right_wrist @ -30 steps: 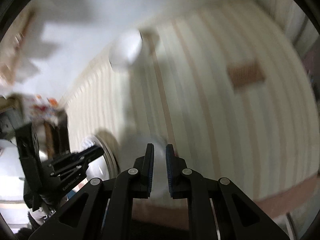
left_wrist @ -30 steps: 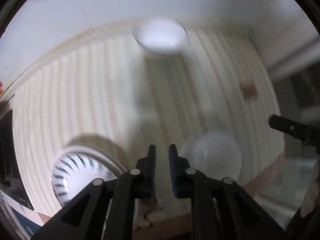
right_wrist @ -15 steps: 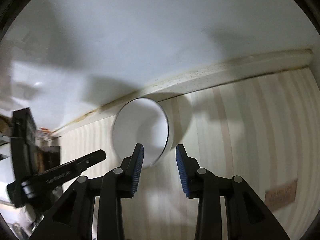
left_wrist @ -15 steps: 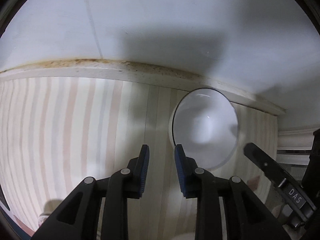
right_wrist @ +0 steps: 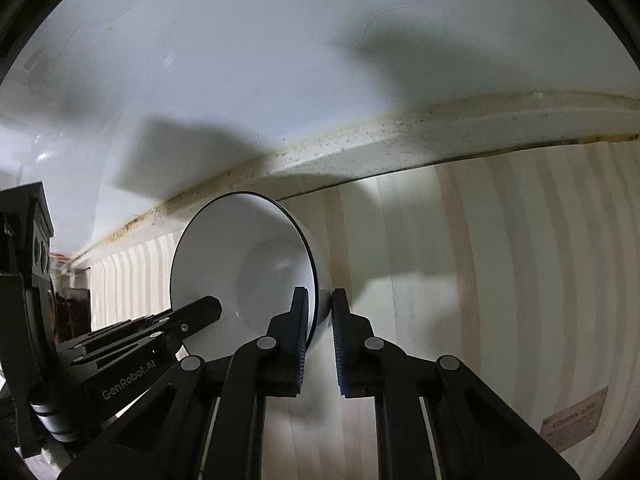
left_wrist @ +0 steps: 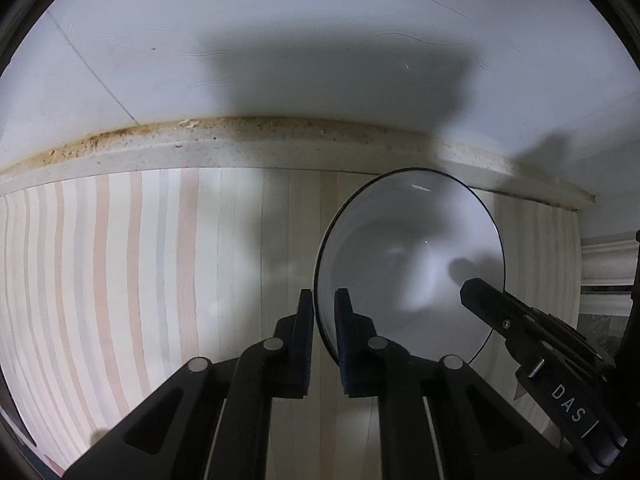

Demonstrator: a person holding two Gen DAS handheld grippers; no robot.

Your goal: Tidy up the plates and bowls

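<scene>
White bowl (left_wrist: 412, 264), dark-rimmed, sits on a striped worktop (left_wrist: 140, 264). The left tool (left_wrist: 320, 312) and the right tool (right_wrist: 320, 308) each pinch its rim from opposite sides.

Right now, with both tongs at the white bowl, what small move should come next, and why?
Probably lift the white bowl gently, both hands together: the left tongs and right tongs each pinch opposite sides of its rim, and it stands near the wall ledge.

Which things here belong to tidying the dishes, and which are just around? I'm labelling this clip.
Belongs to the job:
- white bowl, by the wall
- left gripper, shut on the bowl's rim
- right gripper, shut on the opposite rim

Just around:
- striped mat under the bowl
- stained ledge along the wall
- brown label on the mat
</scene>
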